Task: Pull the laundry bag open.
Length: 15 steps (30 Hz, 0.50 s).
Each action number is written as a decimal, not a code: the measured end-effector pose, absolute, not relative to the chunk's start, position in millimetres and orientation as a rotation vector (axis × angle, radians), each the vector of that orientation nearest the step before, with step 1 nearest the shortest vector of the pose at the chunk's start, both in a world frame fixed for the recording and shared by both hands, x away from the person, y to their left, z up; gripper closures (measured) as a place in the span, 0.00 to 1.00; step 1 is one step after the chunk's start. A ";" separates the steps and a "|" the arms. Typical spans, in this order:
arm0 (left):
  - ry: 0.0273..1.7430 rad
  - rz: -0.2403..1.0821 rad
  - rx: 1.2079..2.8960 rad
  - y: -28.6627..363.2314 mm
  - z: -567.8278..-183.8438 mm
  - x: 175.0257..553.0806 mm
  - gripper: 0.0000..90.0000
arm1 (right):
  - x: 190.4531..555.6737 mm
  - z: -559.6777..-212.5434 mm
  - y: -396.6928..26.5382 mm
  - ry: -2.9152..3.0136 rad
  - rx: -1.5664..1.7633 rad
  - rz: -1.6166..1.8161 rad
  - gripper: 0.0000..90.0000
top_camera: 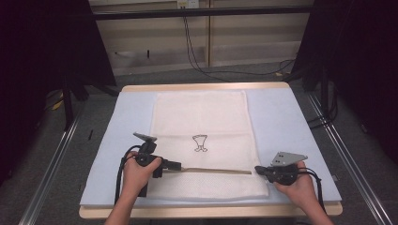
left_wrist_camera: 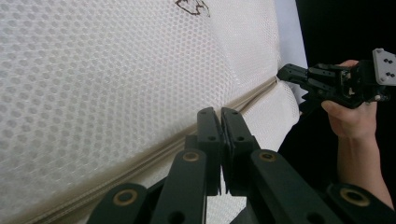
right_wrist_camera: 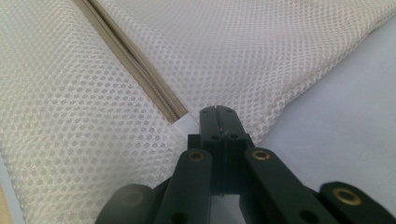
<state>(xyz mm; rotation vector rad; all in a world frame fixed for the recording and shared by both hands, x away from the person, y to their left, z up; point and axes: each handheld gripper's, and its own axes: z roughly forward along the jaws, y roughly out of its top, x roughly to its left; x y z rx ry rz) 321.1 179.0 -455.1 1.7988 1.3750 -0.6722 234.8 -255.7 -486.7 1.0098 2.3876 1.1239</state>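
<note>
A white mesh bag (top_camera: 202, 117) with a small black drawing (top_camera: 200, 143) lies flat on a pale blue mat (top_camera: 281, 122). A tan zipper (top_camera: 216, 170) runs across it near the front edge. My left gripper (top_camera: 177, 165) is at the zipper's left part. In the left gripper view its jaws (left_wrist_camera: 220, 112) are shut right on the zipper line (left_wrist_camera: 252, 95), hiding whatever they pinch. My right gripper (top_camera: 257, 169) is at the zipper's right end. In the right gripper view it (right_wrist_camera: 218, 112) is shut on the mesh edge beside the zipper's end (right_wrist_camera: 180, 116).
The mat covers a wooden table (top_camera: 202, 87) whose front edge is just below my hands. Blue mat (right_wrist_camera: 350, 121) lies bare to the right of the bag. Metal rails (top_camera: 51, 164) flank the table, and cables (top_camera: 197, 56) trail on the floor behind.
</note>
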 end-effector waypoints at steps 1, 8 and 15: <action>1.370 -0.663 1.803 180.0 -455.5 321.2 0.97 | 234.5 -486.5 -255.6 2.387 1.014 1.120 1.00; 1.378 -0.669 1.796 184.1 -455.5 320.9 0.97 | 234.6 -486.6 -255.7 2.388 1.012 1.122 1.00; 1.387 -0.657 1.791 192.5 -454.3 319.8 0.97 | 234.8 -486.7 -255.7 2.388 1.009 1.124 1.00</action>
